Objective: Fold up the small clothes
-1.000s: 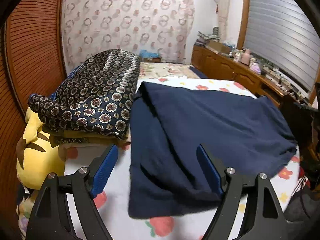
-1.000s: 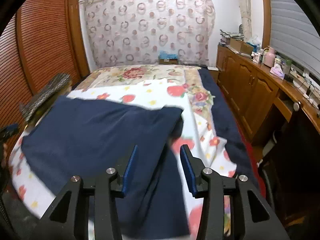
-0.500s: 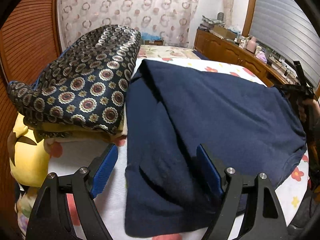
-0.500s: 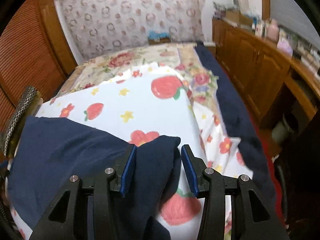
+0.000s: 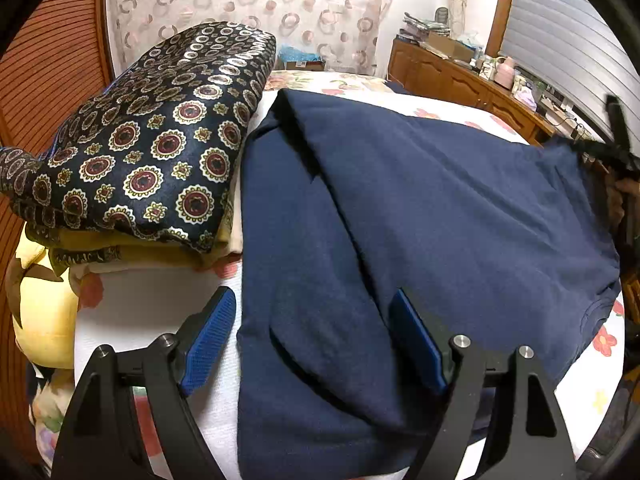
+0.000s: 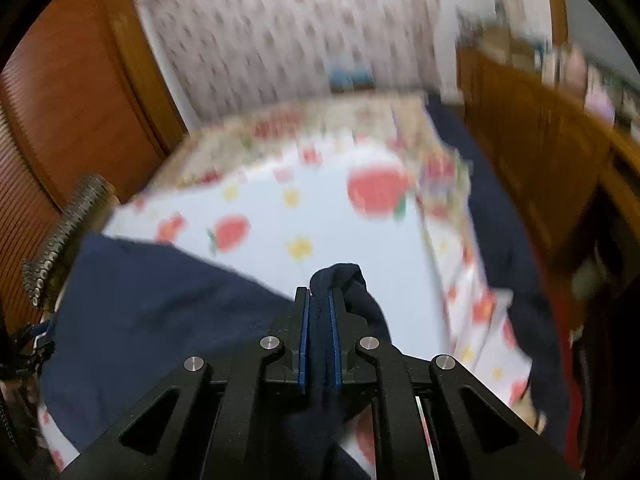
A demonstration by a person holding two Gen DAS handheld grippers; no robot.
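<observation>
A navy garment [image 5: 420, 200] lies spread across the flower-print bed sheet [image 5: 132, 308], one side folded over along a diagonal crease. My left gripper [image 5: 313, 296] hovers open over the garment's near left part, its blue pads apart and pressing on nothing. In the right wrist view my right gripper [image 6: 318, 294] has its jaws closing on a bunched corner of the navy garment [image 6: 160, 300], with the cloth pinched between the pads. The same right gripper [image 5: 616, 148] shows at the garment's far right corner in the left wrist view.
A folded stack topped by dark medallion-print cloth [image 5: 152, 148] lies left of the garment, touching its edge. A yellow cushion [image 5: 40, 312] sits below the stack. A cluttered wooden cabinet [image 5: 460, 80] runs along the right of the bed. Louvred wooden doors [image 6: 60, 120] stand on the left.
The right gripper's jaws have closed on the garment's corner, which lay loose between them before. The left gripper came down a little closer to the cloth, still open.
</observation>
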